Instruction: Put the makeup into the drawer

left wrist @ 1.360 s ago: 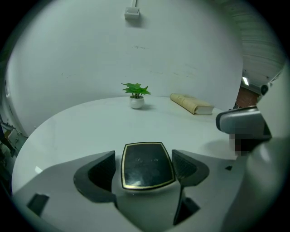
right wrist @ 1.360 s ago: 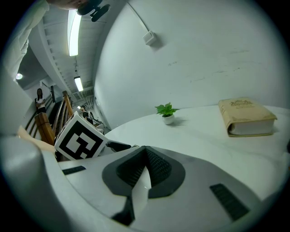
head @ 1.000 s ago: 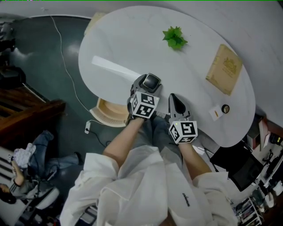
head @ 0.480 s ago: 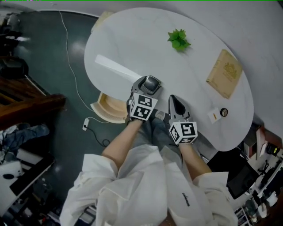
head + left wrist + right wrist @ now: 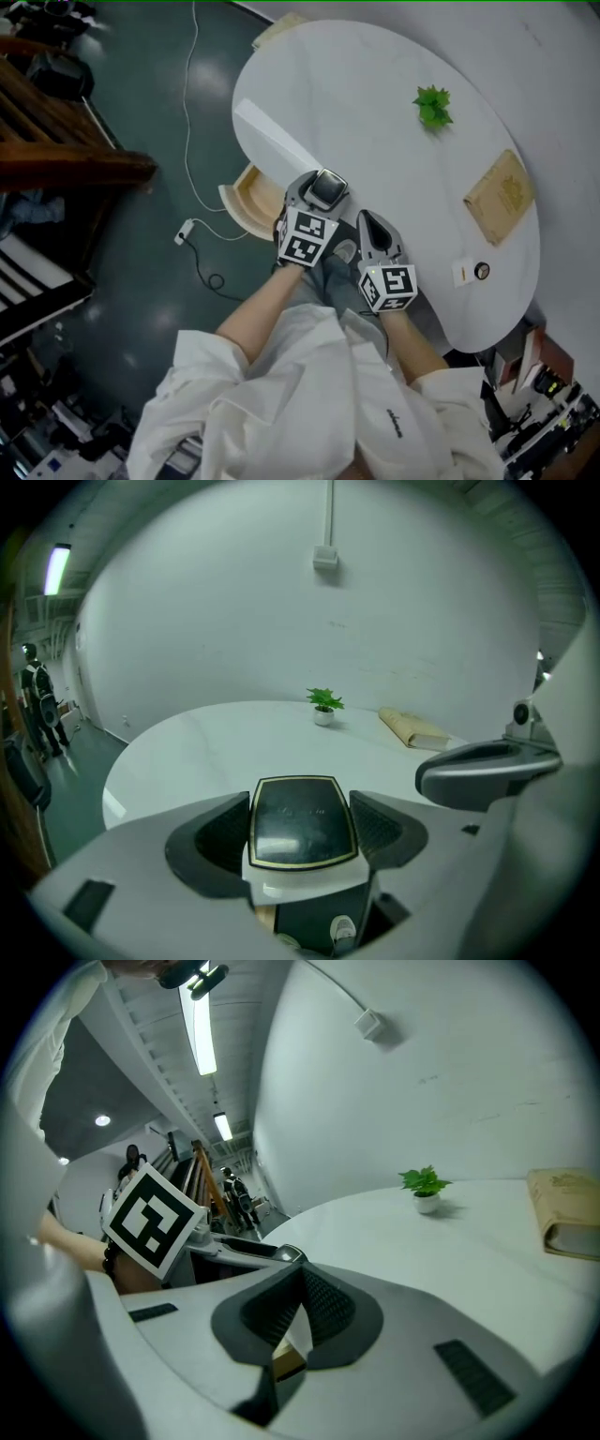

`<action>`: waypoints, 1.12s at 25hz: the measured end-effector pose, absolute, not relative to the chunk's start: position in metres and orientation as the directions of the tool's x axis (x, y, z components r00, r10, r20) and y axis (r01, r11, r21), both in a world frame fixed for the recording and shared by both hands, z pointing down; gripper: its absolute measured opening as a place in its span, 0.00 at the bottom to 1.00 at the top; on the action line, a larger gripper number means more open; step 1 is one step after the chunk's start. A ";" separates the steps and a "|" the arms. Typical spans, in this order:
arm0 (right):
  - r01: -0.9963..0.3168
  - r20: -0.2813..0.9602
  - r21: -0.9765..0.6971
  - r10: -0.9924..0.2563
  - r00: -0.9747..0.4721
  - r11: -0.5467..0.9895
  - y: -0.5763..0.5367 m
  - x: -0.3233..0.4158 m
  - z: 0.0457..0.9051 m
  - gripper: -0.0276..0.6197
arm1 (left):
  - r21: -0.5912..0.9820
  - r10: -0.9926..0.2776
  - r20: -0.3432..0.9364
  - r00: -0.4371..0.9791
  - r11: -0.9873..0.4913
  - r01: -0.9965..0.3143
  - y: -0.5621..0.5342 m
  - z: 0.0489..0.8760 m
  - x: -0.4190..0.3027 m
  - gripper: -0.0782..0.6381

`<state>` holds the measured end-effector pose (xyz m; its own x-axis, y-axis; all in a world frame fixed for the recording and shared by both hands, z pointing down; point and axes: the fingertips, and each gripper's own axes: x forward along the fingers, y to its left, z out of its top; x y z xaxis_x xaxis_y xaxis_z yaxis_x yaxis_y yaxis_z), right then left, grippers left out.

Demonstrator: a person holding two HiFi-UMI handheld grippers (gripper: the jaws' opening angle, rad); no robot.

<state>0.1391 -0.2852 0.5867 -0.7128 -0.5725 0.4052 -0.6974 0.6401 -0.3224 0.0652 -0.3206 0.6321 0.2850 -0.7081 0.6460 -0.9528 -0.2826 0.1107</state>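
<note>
Dark green floor (image 5: 141,281) surrounds a white oval tabletop (image 5: 366,84), and a white cable (image 5: 192,112) trails across that floor down to a plug at about eight o'clock from the tabletop. Brown wooden furniture (image 5: 66,159) stands well apart at nine o'clock.

On the tabletop, a small green plant (image 5: 432,105) in a white pot sits toward one o'clock. A tan book (image 5: 499,197) lies flat at three o'clock. Near the four o'clock edge, a little white box (image 5: 461,273) has a small round dark thing (image 5: 482,271) just beside it. None of these stands between the tongs and the drawer.

The wooden drawer (image 5: 248,199) is pulled out from under the tabletop's rim at about seven o'clock, and its inside shows pale wood. The left tongs (image 5: 322,193) hang at the near edge of the tabletop, with the drawer just at their nine o'clock. They are clamped on a black compact (image 5: 302,819) with a gold rim, which lies flat between the ribbed pads, one pad against each of its sides. The compact is over the rim, not in the drawer.

The right tongs (image 5: 367,223) are just beside the left at four o'clock, pressed together with nothing between them. A person (image 5: 39,705) stands far off at the room's edge, at nine o'clock in the left gripper view.
</note>
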 end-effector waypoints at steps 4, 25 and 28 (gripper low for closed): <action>-0.623 0.398 -0.332 -0.493 -0.774 0.708 -0.265 0.101 0.584 0.07 | 0.125 -0.731 0.639 0.238 -0.206 -0.971 -0.294 0.622 0.033 0.59; -0.514 0.478 -0.312 -0.336 -0.812 0.799 -0.198 -0.047 0.636 0.07 | 0.115 -0.708 0.678 0.199 -0.165 -0.980 -0.201 0.666 -0.116 0.59; -0.520 0.502 -0.299 -0.331 -0.799 0.800 -0.199 -0.056 0.653 0.07 | 0.073 -0.678 0.687 0.262 -0.294 -0.953 -0.203 0.681 -0.117 0.59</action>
<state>-0.0562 -0.1994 0.6529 -0.7987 -0.3315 0.5021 -0.5199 0.8003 -0.2986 -0.1166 -0.2027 0.6806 0.2615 -0.6777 0.6872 -0.9530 -0.2940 0.0727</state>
